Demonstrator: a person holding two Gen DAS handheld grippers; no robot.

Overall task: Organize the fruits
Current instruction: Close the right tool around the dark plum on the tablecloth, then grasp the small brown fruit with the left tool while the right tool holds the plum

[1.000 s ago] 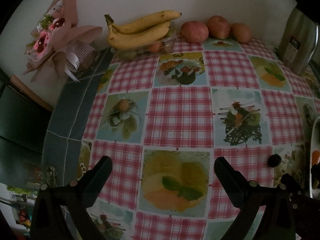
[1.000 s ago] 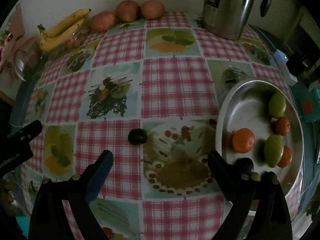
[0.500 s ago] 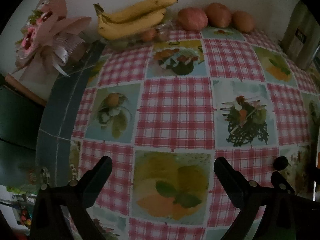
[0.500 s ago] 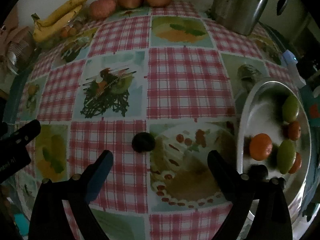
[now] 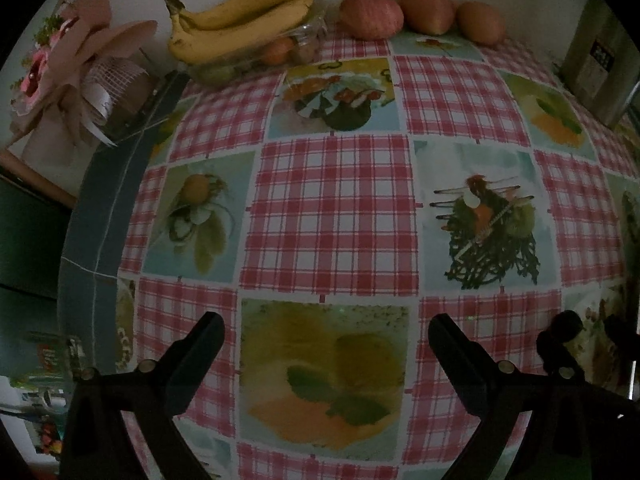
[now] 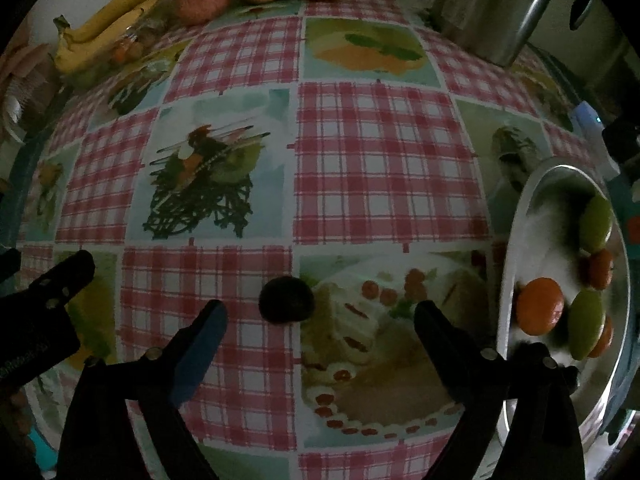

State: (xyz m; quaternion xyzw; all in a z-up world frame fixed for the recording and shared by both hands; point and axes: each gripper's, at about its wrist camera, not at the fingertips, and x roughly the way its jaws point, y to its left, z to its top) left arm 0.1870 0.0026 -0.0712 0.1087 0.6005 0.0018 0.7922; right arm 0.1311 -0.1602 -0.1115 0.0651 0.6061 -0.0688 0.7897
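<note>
In the left wrist view, the left gripper (image 5: 326, 334) was seen with jaws spread and empty above the worktop (image 5: 332, 216); bananas (image 5: 244, 20) lay at upper centre, long axis running left to right.

In the right wrist view, the right gripper (image 6: 320, 320) was shown released, its jaws just having been narrowing with nothing between them. The dark fruit (image 6: 286, 299), roundish with no clear axis, sat just beyond them at lower centre. A pick-up was judged in hand; descent and closing were needed next, then transfer to the tray (image 6: 516, 248) at right.
</note>
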